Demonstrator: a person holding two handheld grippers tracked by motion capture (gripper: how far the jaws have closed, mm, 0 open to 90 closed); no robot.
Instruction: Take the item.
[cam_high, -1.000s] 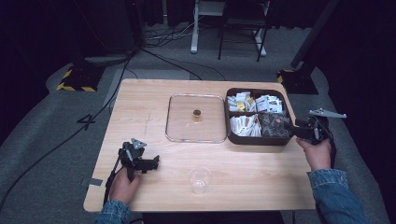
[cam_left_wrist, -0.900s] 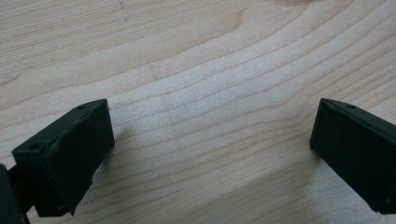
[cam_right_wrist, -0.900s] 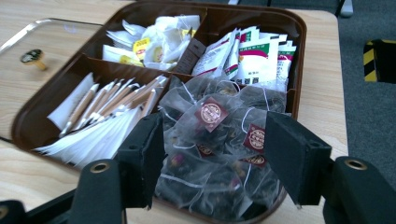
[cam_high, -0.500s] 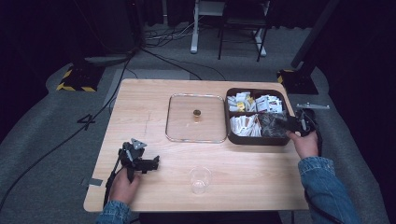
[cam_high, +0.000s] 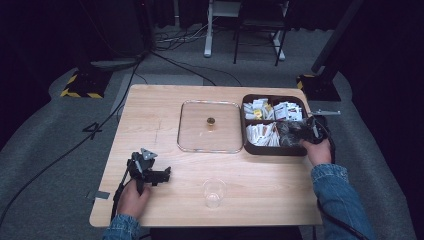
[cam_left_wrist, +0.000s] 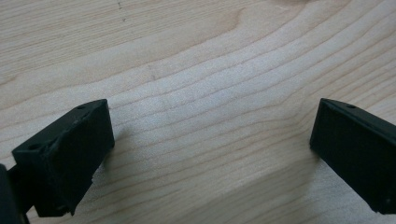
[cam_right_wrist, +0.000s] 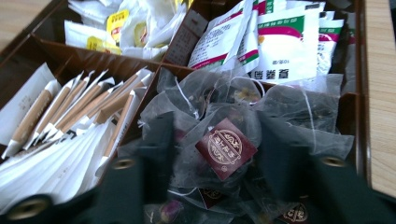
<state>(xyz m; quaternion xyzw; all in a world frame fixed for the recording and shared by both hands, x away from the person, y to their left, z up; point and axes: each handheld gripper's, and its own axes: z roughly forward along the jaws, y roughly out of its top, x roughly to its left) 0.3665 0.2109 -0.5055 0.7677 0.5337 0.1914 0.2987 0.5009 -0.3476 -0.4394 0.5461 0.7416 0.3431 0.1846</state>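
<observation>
Where mesh tea bags (cam_right_wrist: 224, 121) fill a box (cam_high: 248, 119) compartment, right hand-held gripper (cam_right_wrist: 212, 154) spread around maroon tag (cam_right_wrist: 225, 148), lettering unreadable, left hand-held gripper (cam_left_wrist: 210, 140) open.

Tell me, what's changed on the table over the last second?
The right gripper has moved in from beyond the table's right edge, down into the brown box, its jaws now open around the mesh tea bags; nothing gripped yet. The left gripper, glass lid and plastic cup stayed put.

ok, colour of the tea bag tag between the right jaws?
Dark red tag with a pale round emblem; clearest in the right gripper view.
</observation>
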